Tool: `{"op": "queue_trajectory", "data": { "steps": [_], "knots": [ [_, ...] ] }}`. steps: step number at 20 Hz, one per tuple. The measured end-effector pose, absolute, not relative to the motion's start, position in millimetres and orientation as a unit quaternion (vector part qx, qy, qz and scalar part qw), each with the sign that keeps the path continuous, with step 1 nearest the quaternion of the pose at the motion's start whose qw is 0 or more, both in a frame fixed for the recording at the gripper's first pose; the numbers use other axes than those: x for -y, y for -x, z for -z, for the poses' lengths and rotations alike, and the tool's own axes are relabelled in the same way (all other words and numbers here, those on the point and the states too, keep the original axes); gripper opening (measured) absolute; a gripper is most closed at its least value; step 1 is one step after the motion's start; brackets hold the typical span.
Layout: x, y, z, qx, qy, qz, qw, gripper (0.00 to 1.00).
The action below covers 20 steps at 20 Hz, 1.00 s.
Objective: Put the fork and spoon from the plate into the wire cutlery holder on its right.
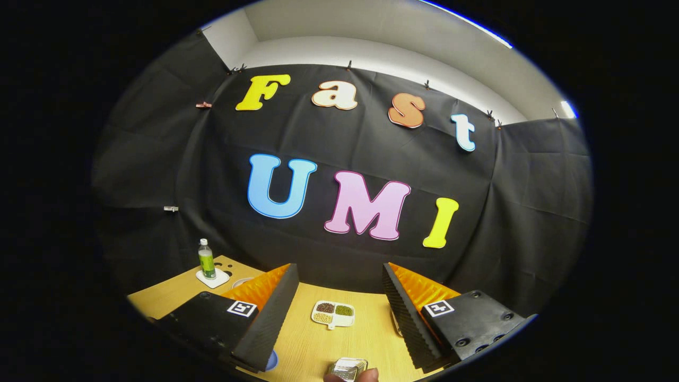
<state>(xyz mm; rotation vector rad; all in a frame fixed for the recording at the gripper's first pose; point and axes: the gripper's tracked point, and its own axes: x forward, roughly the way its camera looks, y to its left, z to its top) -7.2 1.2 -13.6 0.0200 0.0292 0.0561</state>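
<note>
My gripper (339, 269) is open and held level above a wooden table (366, 339), its two fingers spread wide with nothing between them. It points at the black cloth wall. Low between the fingers, close under the camera, sits the top of a silvery wire-mesh container (347, 367), probably the cutlery holder. A person's fingertip (366, 375) rests against it. A thin pale rim (395, 324) peeks out beside the right finger; I cannot tell what it belongs to.
A small white divided dish (333, 314) with dark, green and pale grains lies on the table beyond the fingers. A green bottle (206, 260) stands on a white coaster at the far left corner. A blue round thing (271, 361) shows by the left finger.
</note>
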Motion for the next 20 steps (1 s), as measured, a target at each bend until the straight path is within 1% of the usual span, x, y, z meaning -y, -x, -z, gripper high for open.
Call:
{"op": "queue_trajectory", "data": {
  "steps": [3, 5, 8, 10, 13, 14, 16, 17, 19, 20],
  "knots": [
    [-8, 8, 22, -0.030, -0.023, -0.038, 0.999, 0.98],
    [-25, 12, 35, -0.062, -0.039, -0.065, 0.995, 0.98],
    [-67, 28, 80, -0.169, -0.070, -0.125, 0.975, 0.98],
    [-98, 49, 112, -0.248, -0.089, -0.165, 0.950, 0.98],
    [-139, 80, 164, -0.355, -0.106, -0.206, 0.906, 0.99],
    [-151, 90, 183, -0.388, -0.110, -0.215, 0.890, 0.98],
    [-173, 106, 219, -0.446, -0.117, -0.225, 0.858, 0.92],
    [-182, 114, 234, -0.470, -0.116, -0.229, 0.844, 0.92],
    [-197, 123, 264, -0.504, -0.104, -0.234, 0.825, 0.89],
    [-204, 124, 280, -0.519, -0.093, -0.235, 0.817, 0.89]
  ]
}}
